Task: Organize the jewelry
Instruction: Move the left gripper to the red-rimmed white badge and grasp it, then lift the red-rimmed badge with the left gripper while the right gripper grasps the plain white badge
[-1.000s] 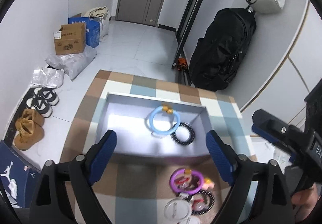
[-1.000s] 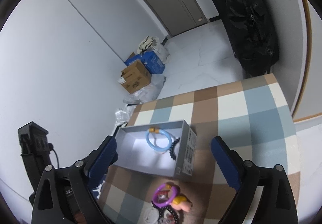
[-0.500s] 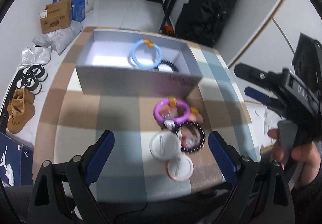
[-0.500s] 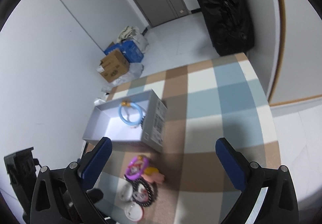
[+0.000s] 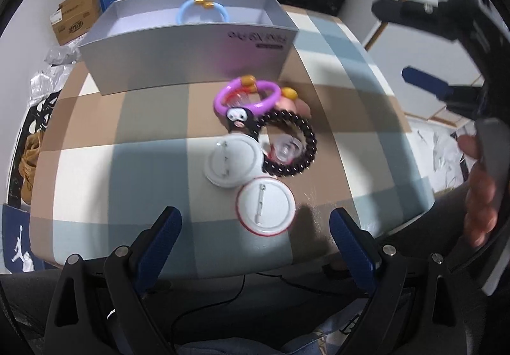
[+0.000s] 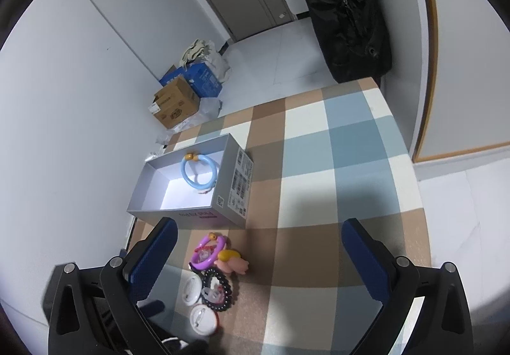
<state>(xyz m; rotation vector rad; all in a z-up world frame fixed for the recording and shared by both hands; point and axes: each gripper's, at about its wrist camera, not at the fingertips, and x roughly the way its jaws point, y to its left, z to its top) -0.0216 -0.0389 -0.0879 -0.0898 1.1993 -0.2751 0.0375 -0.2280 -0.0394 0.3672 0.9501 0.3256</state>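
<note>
Left wrist view: the left gripper (image 5: 255,229) is hovering wide and empty over the near badge (image 5: 265,205), apparently picking the next piece. Right wrist view: the right gripper (image 6: 259,254) is waiting wide and empty, the grey box (image 6: 204,214) lying far-left; next, a centred descent.

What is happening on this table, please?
A person is sorting jewelry into a grey box with two hand-held tools. A blue ring lies in the box already. A purple ring, a black bead bracelet, two white badges and a few small charms lie on the checked cloth in front of it. The left claw hangs open near the closest badge. The right claw is open too. Neither holds anything.
</note>
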